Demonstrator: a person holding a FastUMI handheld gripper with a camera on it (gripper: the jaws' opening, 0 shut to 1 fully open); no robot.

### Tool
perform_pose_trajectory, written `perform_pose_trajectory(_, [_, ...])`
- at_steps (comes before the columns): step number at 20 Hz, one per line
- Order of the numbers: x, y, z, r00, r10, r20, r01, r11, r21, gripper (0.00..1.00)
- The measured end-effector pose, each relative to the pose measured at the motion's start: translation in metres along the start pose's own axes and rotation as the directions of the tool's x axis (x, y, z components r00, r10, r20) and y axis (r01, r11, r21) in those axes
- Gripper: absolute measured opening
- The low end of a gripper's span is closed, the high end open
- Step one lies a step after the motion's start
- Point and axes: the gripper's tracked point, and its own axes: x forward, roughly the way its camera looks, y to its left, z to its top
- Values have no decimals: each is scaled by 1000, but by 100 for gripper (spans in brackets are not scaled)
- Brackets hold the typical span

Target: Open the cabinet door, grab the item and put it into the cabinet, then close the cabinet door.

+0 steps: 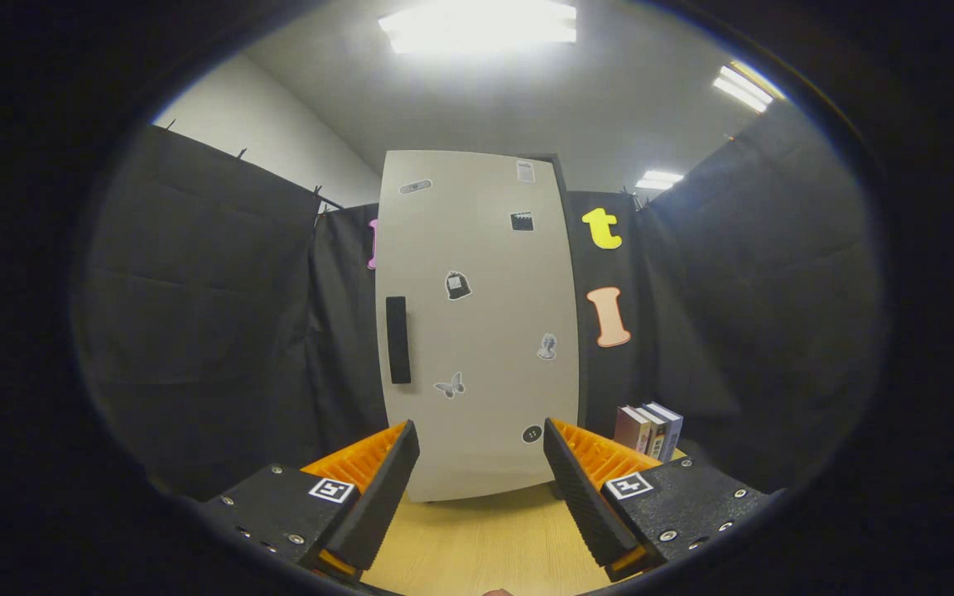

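A tall pale cabinet (477, 323) stands on the wooden table (485, 538), straight ahead of my fingers. Its door is closed, with a dark vertical handle (397, 339) near its left side and several small stickers on the front. To the right of the cabinet, a few books (649, 430) stand upright on the table beyond my right finger. My gripper (481, 463) is open, nothing between its fingers, a short way back from the door.
Black cloth walls close the booth on the left, right and behind the cabinet. Bare wooden tabletop lies between my fingers and the cabinet's base. Ceiling lights shine overhead.
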Motion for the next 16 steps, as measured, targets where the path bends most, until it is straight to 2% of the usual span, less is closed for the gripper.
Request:
perform_pose_trajectory(3, [-9, -10, -19, 999, -26, -24, 26, 1000, 1, 94])
perform_pose_trajectory(7, [-13, -9, -39, 997, -17, -72, 17, 1000, -5, 94])
perform_pose_trajectory(16, [-16, 3, -36, 998, 30, -60, -30, 1000, 1, 94])
